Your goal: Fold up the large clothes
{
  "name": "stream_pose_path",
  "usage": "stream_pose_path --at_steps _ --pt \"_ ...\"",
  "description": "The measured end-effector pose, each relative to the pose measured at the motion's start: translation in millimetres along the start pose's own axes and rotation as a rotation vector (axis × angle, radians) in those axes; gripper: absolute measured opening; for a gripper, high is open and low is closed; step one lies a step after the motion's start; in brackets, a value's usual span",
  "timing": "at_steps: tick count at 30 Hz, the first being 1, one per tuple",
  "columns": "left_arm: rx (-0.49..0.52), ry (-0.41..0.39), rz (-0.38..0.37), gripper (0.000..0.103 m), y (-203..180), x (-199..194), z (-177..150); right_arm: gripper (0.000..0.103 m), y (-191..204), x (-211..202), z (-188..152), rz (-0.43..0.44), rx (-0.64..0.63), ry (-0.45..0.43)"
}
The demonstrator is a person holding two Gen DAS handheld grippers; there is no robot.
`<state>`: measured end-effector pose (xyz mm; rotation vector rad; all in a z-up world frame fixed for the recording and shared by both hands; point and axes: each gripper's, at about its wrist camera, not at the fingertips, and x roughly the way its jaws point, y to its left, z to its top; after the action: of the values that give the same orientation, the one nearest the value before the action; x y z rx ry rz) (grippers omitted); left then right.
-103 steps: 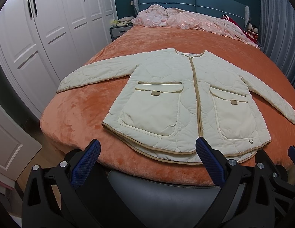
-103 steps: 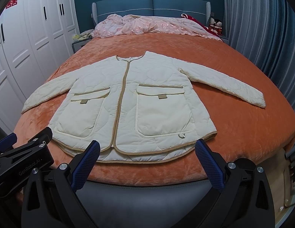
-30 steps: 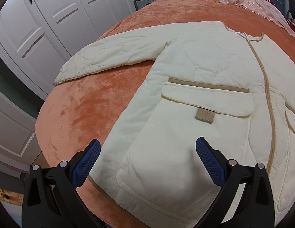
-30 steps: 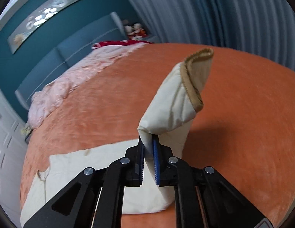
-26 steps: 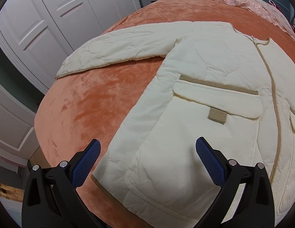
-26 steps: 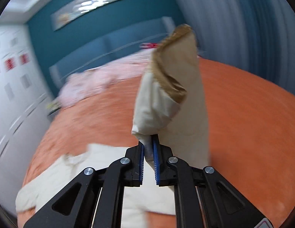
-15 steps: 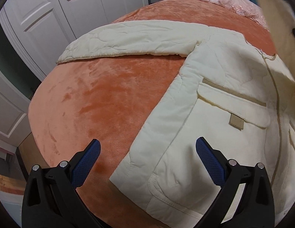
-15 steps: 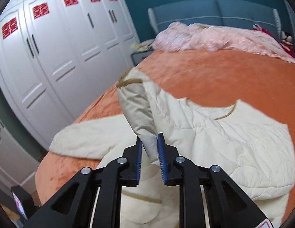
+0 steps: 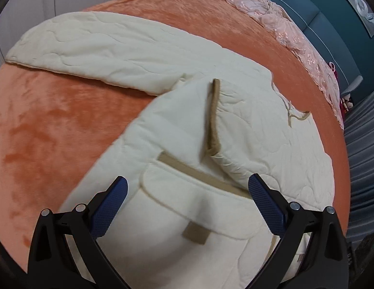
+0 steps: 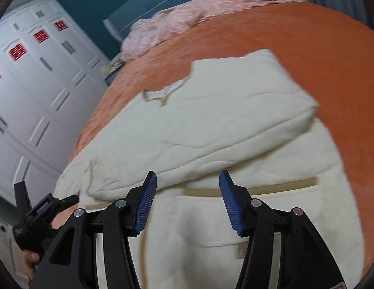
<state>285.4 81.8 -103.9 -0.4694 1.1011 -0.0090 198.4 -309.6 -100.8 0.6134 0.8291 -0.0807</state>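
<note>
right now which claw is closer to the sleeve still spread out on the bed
Left. The left claw hovers over the pocket beside that sleeve; the right claw, opening and empty, is over the jacket's far half.

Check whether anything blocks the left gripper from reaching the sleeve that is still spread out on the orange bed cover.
Nothing visible does. The left gripper hangs open over the jacket's pocket flap; the spread sleeve lies beyond on the orange bed cover, uncovered. The folded sleeve lies across the chest, beside that route.

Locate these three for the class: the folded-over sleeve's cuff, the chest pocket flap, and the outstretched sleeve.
cuff (image 9: 213, 118): left wrist view, on its tan trim band.
pocket flap (image 9: 187, 200): left wrist view, middle of the flap.
outstretched sleeve (image 9: 90, 48): left wrist view, mid-length of the quilted cloth.
</note>
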Motion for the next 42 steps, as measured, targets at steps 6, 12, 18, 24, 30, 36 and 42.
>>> stream_pose_path --at_steps 6,12,18,24,30,36,42 --pt "-0.013 0.005 -0.011 0.094 -26 37 9 0.055 -72 12 22 0.004 0.208 -0.013" --pt "0.078 -0.002 0.03 0.02 -41 43 18 0.055 -106 33 44 0.132 0.383 -0.05" --pt "0.123 -0.083 0.028 0.006 -49 29 38 0.013 -102 46 71 0.156 0.398 -0.07" --pt "0.193 -0.177 0.056 0.005 -55 9 41 0.006 -60 10 69 -0.022 0.088 -0.19" --pt "0.225 -0.099 0.156 0.005 -41 57 10 0.005 -64 52 49 -0.204 -0.004 -0.049" --pt "0.253 -0.128 0.172 0.006 -42 61 4 0.012 -48 43 51 -0.309 -0.089 -0.014" --pt "0.276 -0.179 0.153 0.012 -41 57 -6 0.028 19 8 32 -0.301 -0.172 -0.086"
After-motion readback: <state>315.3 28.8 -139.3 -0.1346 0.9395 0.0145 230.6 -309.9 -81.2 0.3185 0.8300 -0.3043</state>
